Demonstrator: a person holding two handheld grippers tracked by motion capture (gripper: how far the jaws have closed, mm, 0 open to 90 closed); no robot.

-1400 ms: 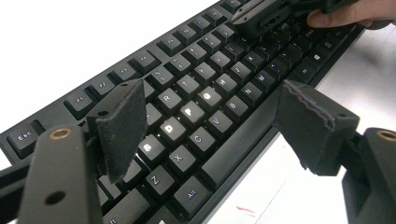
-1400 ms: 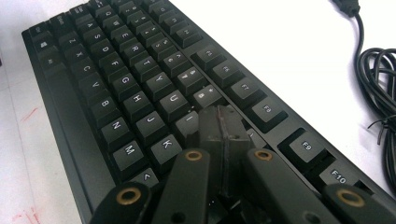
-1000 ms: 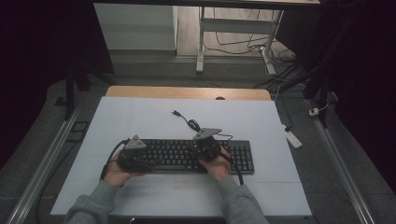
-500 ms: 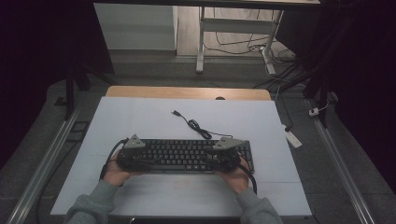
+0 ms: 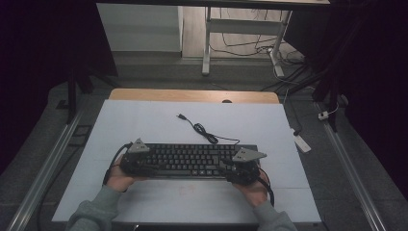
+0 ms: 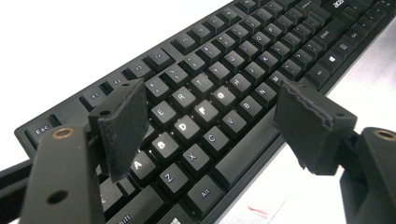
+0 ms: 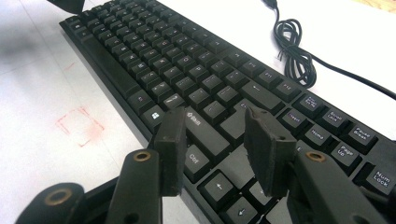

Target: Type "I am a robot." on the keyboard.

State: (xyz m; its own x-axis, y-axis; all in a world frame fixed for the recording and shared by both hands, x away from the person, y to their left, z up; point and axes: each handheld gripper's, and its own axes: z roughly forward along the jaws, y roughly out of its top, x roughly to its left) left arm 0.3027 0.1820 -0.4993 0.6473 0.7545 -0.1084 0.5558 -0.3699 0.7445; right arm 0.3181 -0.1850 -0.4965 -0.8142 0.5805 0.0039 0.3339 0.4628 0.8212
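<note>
A black keyboard [image 5: 187, 161] lies across the white table [image 5: 144, 125], near its front. Its black cable [image 5: 202, 130] trails in a coil toward the back. My left gripper [image 5: 143, 166] is at the keyboard's left end and my right gripper [image 5: 232, 169] near its right end. In the left gripper view the keyboard [image 6: 233, 60] runs under the left gripper [image 6: 210, 116], which is wide open, one pad over the keys and one past the front edge. In the right gripper view the right gripper [image 7: 217, 140] hangs open over the keyboard [image 7: 154, 51] around the Ctrl and arrow keys. The cable [image 7: 292, 51] lies behind.
A faint red square mark [image 7: 79, 126] is drawn on the table in front of the keyboard. A wooden strip [image 5: 192, 95] borders the table's far edge. A white block [image 5: 300, 142] lies on the floor off the right edge. Metal rails [image 5: 48, 163] run along both sides.
My right gripper has slid to the right along the keyboard, from near its middle to its right end. The left gripper and the keyboard have stayed put.
</note>
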